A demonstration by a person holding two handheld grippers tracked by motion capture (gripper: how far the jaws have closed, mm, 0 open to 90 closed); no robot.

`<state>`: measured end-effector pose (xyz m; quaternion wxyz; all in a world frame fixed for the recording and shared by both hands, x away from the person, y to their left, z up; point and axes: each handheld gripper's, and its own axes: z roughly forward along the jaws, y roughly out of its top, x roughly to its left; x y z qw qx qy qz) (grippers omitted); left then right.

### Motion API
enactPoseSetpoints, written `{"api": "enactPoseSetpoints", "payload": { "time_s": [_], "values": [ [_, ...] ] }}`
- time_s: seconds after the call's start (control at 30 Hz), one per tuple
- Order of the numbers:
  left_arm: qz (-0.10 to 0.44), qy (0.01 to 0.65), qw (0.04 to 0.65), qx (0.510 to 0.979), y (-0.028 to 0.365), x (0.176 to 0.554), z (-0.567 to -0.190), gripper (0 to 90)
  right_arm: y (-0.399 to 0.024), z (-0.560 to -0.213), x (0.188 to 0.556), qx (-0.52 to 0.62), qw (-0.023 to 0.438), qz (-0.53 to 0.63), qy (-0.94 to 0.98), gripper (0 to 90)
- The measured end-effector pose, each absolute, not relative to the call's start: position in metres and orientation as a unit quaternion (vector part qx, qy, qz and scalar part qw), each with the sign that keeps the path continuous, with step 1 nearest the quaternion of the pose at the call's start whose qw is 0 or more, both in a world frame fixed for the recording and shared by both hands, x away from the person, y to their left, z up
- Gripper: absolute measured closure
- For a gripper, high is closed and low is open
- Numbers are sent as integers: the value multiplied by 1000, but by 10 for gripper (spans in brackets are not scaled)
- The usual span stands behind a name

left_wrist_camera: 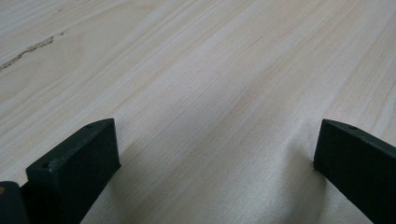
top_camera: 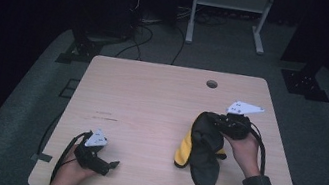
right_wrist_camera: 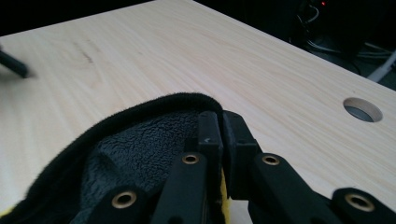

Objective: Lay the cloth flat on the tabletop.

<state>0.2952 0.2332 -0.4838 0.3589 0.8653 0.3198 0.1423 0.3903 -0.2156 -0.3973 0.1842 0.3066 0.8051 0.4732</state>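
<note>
Right gripper (top_camera: 220, 124), jaws clamped on rim of black-and-yellow fleece garment (top_camera: 204, 147), lower right of frame on counter (top_camera: 151, 100). Left gripper (top_camera: 109, 165), jaws apart, lower left.

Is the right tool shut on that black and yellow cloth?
Yes, shut: the right tool has its jaws together, pinching the black and yellow cloth at its fuzzy edge.
</note>
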Motion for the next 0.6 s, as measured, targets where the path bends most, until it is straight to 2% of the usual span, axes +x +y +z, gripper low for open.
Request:
{"api": "enactPoseSetpoints", "payload": {
  "time_s": [0.33,0.37,0.4,0.43,0.6],
  "values": [
    [142,321,359,865,233,295,-484,0,-225,-416,415,345,205,433,807,844],
    [141,322,359,865,233,295,-484,0,-227,-416,415,346,204,434,807,798],
    [141,322,359,865,233,295,-484,0,-227,-416,415,346,204,434,807,798],
    [142,322,359,865,233,296,-484,0,-232,-414,415,350,201,439,803,683],
    [142,321,359,865,233,296,-484,0,-243,-407,409,364,200,449,791,509]
  ]
}}
